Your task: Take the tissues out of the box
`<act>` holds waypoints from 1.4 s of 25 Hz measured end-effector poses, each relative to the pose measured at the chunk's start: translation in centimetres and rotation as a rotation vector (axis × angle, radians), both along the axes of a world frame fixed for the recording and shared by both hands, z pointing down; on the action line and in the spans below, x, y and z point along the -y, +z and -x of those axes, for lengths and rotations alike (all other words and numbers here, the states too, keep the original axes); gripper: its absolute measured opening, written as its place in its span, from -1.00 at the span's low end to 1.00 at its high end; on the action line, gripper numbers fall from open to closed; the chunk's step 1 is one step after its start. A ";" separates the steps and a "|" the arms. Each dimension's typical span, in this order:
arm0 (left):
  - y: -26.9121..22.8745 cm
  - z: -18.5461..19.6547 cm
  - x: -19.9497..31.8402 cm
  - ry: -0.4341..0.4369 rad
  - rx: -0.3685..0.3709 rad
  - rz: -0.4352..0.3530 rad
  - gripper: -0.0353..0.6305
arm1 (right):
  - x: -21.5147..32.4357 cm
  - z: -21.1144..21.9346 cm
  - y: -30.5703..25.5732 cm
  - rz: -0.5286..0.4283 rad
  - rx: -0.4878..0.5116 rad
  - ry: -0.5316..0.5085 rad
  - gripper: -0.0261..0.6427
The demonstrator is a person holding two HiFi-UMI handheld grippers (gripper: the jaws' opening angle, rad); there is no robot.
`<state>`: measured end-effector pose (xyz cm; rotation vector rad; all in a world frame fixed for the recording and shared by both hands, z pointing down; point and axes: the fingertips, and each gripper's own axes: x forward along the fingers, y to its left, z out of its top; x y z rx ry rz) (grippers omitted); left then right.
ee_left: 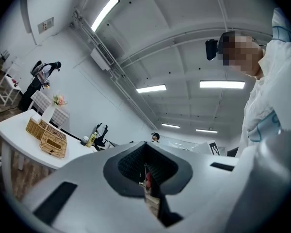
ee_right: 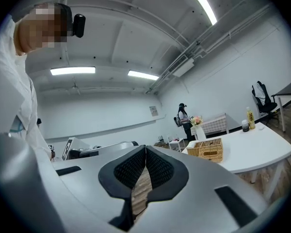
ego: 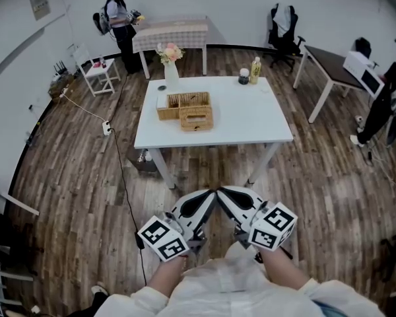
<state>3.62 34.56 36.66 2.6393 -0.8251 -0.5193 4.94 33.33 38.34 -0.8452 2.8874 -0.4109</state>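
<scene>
Cable [ego: 86,111] trails over the wood floor at the far left to a power strip [ego: 107,127]. Behind it stand a small white side table [ego: 100,71] and a person in dark clothes [ego: 121,25] beside a table with a checked cloth [ego: 175,28].

The white table [ego: 251,121] stands mid-room. Along its left half are a vase of flowers [ego: 171,61], an open wicker basket [ego: 183,103] and, touching the basket's near side, the wicker tissue box [ego: 197,118]. The box lies flat with its slot upward; at this range it is too small to tell whether a tissue stands out of the slot. A jar [ego: 243,76] and a yellow bottle [ego: 255,70] stand at the table's far edge. To the right are an office chair [ego: 284,25], a dark-topped desk [ego: 333,68] and a second person [ego: 383,98].

Both grippers are held low in front of the person's body, well apart from the table and the tissue box. The left gripper [ego: 210,195] has its jaws pressed together with nothing between them. The right gripper [ego: 223,193] likewise has its jaws closed tip to tip and empty. Their noses angle toward each other and nearly meet.
</scene>
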 end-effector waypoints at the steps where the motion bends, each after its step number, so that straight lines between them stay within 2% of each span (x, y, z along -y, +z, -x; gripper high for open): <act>1: 0.1 0.2 0.2 -0.003 -0.005 0.004 -0.89 | 0.2 0.2 0.1 -0.001 -0.011 -0.004 -0.83; 10: 0.8 1.8 6.5 -0.044 -0.009 0.021 -0.89 | 6.5 1.8 0.8 0.008 -0.004 -0.054 -0.83; 17: 0.9 4.5 15.1 -0.096 0.001 0.027 -0.89 | 15.2 4.7 1.0 -0.010 0.001 -0.111 -0.83; 27: 1.3 7.4 27.6 -0.171 -0.022 0.058 -0.89 | 27.8 7.7 1.3 0.031 -0.021 -0.195 -0.83; 35: 0.3 8.9 35.3 -0.215 -0.017 0.074 -0.89 | 35.5 9.3 0.4 0.043 -0.032 -0.258 -0.83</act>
